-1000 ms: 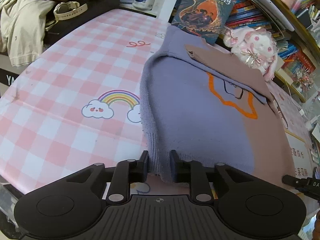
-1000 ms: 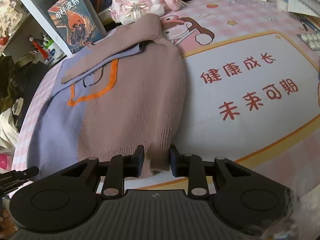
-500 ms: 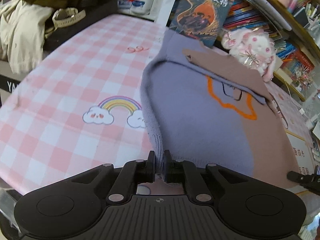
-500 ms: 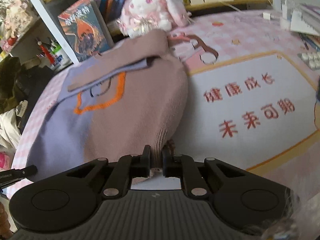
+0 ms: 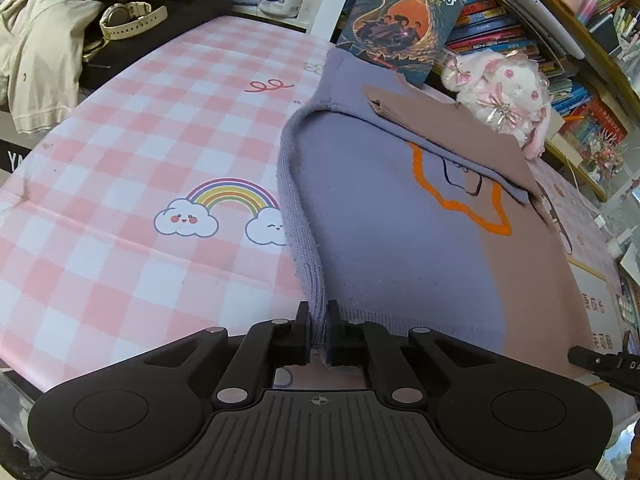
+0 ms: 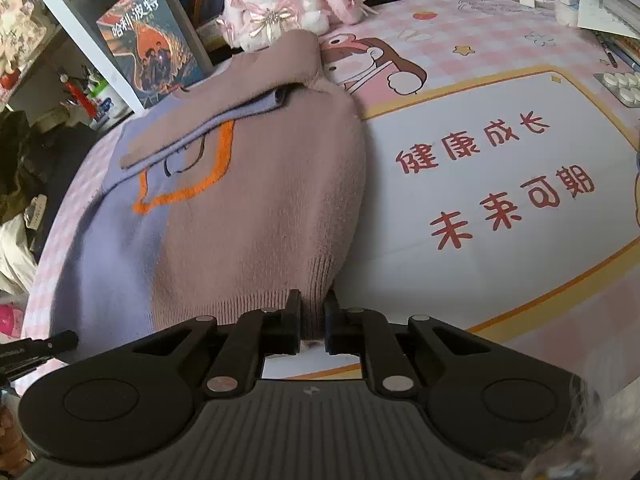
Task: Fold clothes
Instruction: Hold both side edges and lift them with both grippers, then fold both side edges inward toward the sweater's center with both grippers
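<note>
1 sweater (image 5: 392, 248), half lilac and half mauve with an orange outline on the front, lies spread on the worktop (image 5: 132, 168), which has a pink checked mat; both sleeves are laid across the chest, collar end toward the bookshelf (image 5: 532, 40). Knit reads as soft, thick and limp with some weight: it will sag between grips and drape, not slide much on the mat, nothing fragile. Best hold is the ribbed hem at its 2 corners, where the fabric is densest. That is where both tools sit: left tool (image 5: 319, 330) is clamped on the lilac hem corner, fabric bunched up between the fingers; right tool (image 6: 312, 316) is pinched on the mauve hem corner. Body of the sweater runs straight ahead of both tools. Plush rabbit (image 6: 280, 4) sits just beyond the collar.
</note>
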`<state>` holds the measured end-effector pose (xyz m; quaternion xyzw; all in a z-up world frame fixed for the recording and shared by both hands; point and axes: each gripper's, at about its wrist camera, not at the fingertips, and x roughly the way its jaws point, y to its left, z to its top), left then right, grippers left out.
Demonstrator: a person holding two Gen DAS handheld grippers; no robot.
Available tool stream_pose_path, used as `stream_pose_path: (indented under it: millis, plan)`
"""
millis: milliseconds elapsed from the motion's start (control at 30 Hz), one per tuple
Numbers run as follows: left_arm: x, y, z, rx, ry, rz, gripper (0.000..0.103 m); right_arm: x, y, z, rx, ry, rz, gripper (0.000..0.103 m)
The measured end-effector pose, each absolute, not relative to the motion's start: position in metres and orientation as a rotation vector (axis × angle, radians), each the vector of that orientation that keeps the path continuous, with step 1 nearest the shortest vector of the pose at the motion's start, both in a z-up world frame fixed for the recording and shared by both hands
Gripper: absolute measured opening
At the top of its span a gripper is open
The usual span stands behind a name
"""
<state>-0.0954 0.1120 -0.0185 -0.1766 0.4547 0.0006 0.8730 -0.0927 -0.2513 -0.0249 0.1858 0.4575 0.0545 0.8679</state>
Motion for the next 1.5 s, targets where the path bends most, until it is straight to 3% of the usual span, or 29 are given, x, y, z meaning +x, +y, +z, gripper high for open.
stream_pose_path:
  millis: [1000,1500]
  plan:
    - [-0.174,0.087,-0.007,-0.562,0.949,0.032,0.005,-0.170,-0.312,-0.020,0.488,1.003,0.189,0.009]
    - [-0.144,0.114,0.056,-0.944,0.621,-0.045,0.005,-0.139,-0.364,0.031,0.943,0.779,0.303,0.009]
